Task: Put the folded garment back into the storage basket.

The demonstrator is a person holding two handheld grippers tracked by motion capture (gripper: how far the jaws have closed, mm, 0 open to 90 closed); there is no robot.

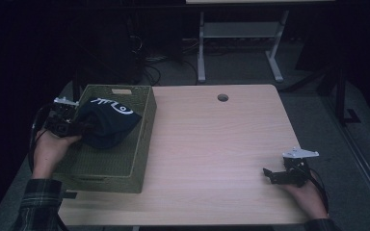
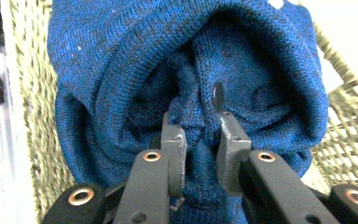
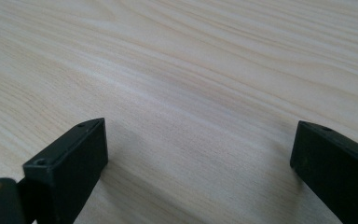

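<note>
A dark blue knit hat with white lettering hangs over the green woven basket at the table's left. My left gripper is shut on a fold of the hat, at the basket's left rim. In the left gripper view the hat is pinched between the two pads, with basket weave behind it. My right gripper rests low over the bare table near the front right corner. Its jaws stand wide apart in the right gripper view, with nothing between them.
The light wooden table has a round cable hole near its far edge. Beyond the table stand a white desk frame and loose cables on the dark floor. The basket's far wall has a handle slot.
</note>
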